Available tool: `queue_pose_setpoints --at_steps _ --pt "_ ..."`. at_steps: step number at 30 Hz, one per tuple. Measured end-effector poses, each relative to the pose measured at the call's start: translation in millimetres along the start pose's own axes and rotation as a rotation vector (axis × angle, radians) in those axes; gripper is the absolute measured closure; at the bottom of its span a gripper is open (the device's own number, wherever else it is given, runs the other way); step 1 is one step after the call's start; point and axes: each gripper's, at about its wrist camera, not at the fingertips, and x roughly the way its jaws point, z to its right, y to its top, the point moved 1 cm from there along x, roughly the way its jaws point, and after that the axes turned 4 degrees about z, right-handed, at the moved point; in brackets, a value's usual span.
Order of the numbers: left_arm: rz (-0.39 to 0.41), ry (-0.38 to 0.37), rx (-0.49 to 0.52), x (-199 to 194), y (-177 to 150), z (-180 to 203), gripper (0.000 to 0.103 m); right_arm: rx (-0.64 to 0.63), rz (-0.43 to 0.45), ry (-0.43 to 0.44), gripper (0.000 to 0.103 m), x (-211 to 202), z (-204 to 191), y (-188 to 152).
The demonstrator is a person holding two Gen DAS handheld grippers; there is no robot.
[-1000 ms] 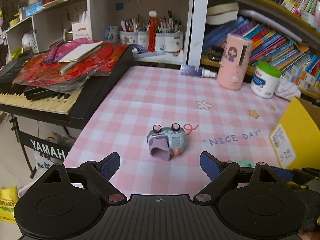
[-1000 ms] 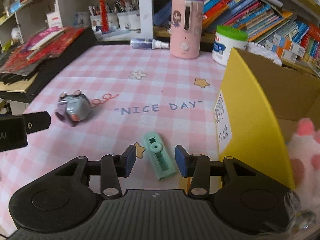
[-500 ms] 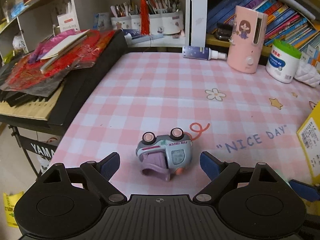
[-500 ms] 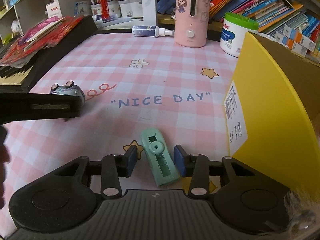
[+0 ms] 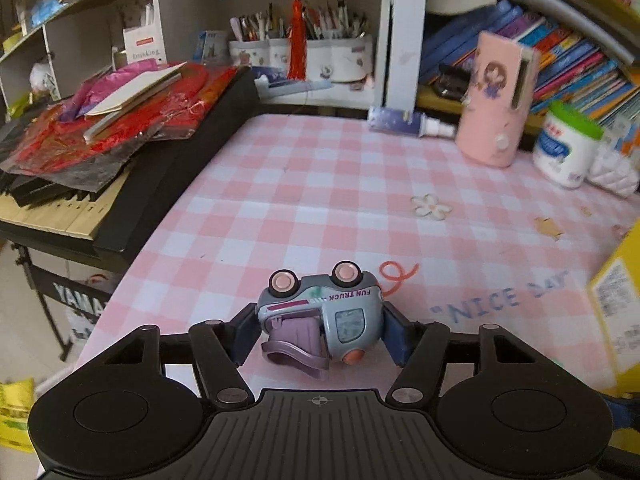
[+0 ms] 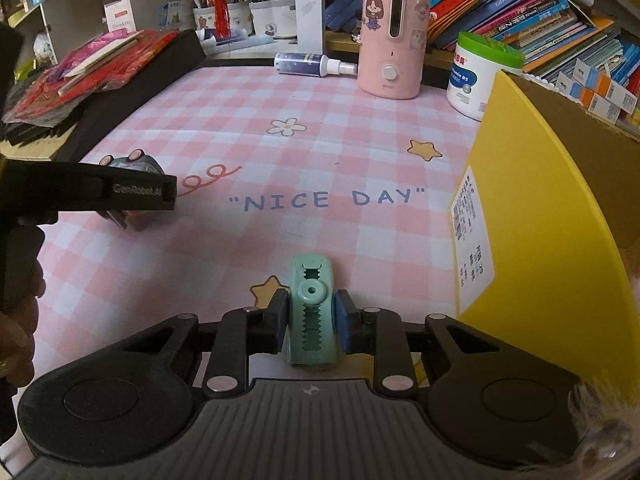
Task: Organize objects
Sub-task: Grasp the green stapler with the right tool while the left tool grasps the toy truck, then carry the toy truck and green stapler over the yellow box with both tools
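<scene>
So since a second back the left claw (image 5: 320, 330) slid in around the upside-down toy truck (image 5: 324, 316) and its jaws have just been closing; both pads now sit against the truck's sides on the pink checked surface (image 5: 320, 208). The right claw (image 6: 310, 322) has clamped tight on the green tape dispenser (image 6: 311, 312), which was loose between its pads before. The yellow box (image 6: 540, 248) stands right beside it; the pink humidifier (image 6: 394, 36) is at the back.

We see a pink checked tablecloth (image 5: 320, 184) before crowded bookshelves (image 6: 520, 12). Left, a keyboard (image 5: 60, 216) stands beside the table.
</scene>
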Motion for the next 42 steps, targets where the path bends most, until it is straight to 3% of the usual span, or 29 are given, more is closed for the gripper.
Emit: queue_pose_setpoints --at_steps 11,21,35,42 --pt "0.072 -0.089 -0.125 -80.3 -11.7 -30.2 0.040 -0.015 0.073 0.034 0.080 -42.3 -13.7 1.4" --pt "0.116 -0.157 -0.165 -147.7 -37.9 -55.3 0.040 -0.006 0.098 0.062 0.080 -90.8 -31.3 -10.6" --pt "0.090 -0.215 -0.175 -217.1 -99.8 -80.6 0.040 0.015 0.130 0.049 0.080 -159.6 -66.7 -59.5" --pt "0.115 -0.238 -0.142 -250.2 -117.3 -82.1 0.040 0.040 0.147 0.039 0.080 -193.9 -78.8 -88.9"
